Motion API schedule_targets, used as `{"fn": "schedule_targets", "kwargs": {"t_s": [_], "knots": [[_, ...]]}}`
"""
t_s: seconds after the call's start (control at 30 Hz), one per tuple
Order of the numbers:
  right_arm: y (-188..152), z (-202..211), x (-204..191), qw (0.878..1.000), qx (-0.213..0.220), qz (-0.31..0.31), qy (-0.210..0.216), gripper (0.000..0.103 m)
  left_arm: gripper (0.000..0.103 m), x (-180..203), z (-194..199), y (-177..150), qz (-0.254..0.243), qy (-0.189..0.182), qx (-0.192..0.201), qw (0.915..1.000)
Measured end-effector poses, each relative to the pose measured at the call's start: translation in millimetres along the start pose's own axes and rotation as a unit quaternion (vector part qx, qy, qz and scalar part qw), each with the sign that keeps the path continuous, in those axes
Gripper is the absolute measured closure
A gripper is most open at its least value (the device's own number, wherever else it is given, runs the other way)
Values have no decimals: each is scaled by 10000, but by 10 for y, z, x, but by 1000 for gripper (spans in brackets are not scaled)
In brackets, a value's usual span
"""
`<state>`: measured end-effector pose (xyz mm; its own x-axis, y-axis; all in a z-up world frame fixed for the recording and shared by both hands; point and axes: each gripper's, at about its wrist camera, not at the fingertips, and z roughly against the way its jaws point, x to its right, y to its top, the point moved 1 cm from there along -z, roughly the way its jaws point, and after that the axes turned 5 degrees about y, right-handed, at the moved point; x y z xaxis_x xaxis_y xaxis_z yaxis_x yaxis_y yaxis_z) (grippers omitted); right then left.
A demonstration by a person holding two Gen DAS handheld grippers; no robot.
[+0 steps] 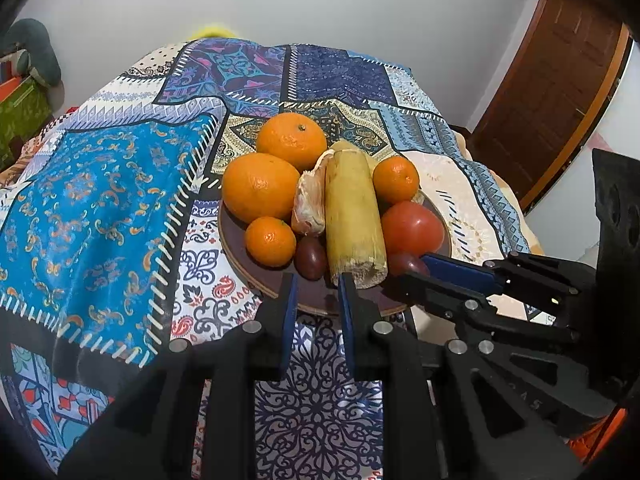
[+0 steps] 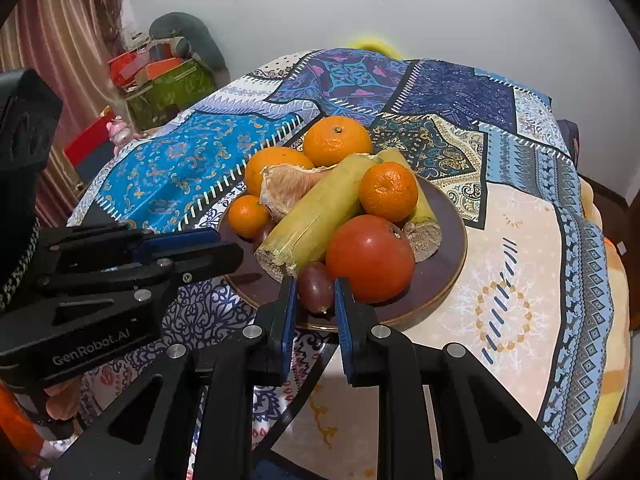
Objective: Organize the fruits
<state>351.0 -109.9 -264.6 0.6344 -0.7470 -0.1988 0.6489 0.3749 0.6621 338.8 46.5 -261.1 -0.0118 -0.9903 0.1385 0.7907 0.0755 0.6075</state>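
A dark brown plate (image 1: 236,240) on the patchwork cloth holds two big oranges (image 1: 260,186), two small mandarins (image 1: 270,241), a red tomato (image 1: 412,227), a yellow-green cane piece (image 1: 352,216), a peeled citrus chunk (image 1: 310,204) and two small dark red fruits (image 1: 311,258). My left gripper (image 1: 318,280) is shut and empty at the plate's near rim, just below the cane's cut end. My right gripper (image 2: 316,284) is shut too, at the rim beside the tomato (image 2: 370,258). A dark red fruit (image 2: 316,294) lies just past its tips, not gripped.
The patchwork tablecloth (image 2: 520,280) covers a round table that drops off on the right. Boxes and bags (image 2: 168,80) are piled by a striped curtain at the left. A brown wooden door (image 1: 560,92) stands at the far right.
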Motion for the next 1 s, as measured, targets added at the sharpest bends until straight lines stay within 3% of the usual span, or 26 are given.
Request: {"fn": "schedule_targets", "kwargs": {"t_s": [0.23, 0.5, 0.63, 0.87, 0.93, 1.0], "knots": [[-8, 135, 43, 9999, 61, -131, -9, 80, 84, -29, 300, -30, 29, 59, 209, 9998], [98, 877, -134, 9971, 732, -19, -213, 80, 84, 62, 1186, 27, 39, 135, 1048, 9944], [127, 1357, -322, 9922, 1188, 140, -345, 80, 84, 189, 1770, 15, -67, 181, 1644, 9862], [62, 2267, -698, 9727, 2247, 245, -521, 76, 84, 481, 2776, -135, -319, 286, 2651, 9633], [28, 2480, -787, 9664, 2507, 263, -508, 72, 81, 547, 2996, -199, -375, 289, 2877, 9566], [-23, 2686, -874, 9595, 2761, 284, -491, 64, 71, 596, 3143, -251, -407, 308, 3045, 9511]]}}
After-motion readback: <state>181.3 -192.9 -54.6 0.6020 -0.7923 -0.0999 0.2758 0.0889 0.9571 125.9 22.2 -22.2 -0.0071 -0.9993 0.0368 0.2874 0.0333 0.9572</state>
